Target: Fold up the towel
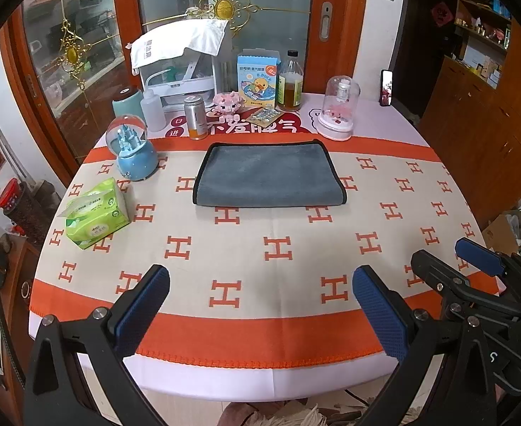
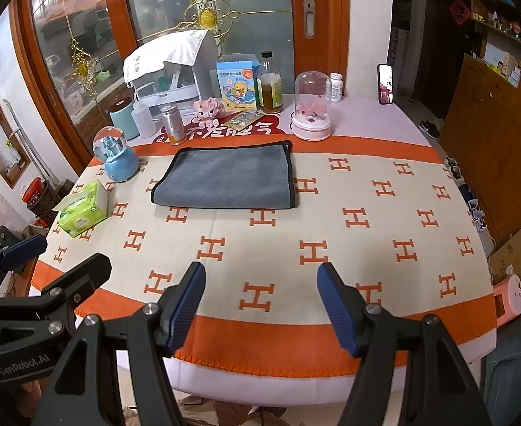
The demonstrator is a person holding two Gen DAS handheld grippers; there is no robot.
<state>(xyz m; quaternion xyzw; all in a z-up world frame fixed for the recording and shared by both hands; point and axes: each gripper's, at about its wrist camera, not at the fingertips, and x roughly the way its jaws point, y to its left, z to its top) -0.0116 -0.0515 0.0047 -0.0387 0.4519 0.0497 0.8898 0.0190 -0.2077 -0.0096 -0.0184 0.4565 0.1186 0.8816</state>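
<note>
One grey towel, black-edged, lies flat as a rectangle on the far half of the bench, on a cream cloth with orange H marks and orange borders. It appears already doubled over, with the rounded fold along its near edge.

Two grippers hang over the near edge of the bench, well apart from the towel. Left gripper: blue-padded fingers spread wide, nothing between them. Right gripper: fingers likewise spread wide and holding nothing; it also shows at the right edge of the left wrist view.

Items to the left of the towel: a green tissue pack and a blue snow globe, both near it but apart.

Items behind the towel, in a row: a metal can, a pink brick toy, a duck-printed box, a bottle of amber liquid, a domed pink ornament.
</note>
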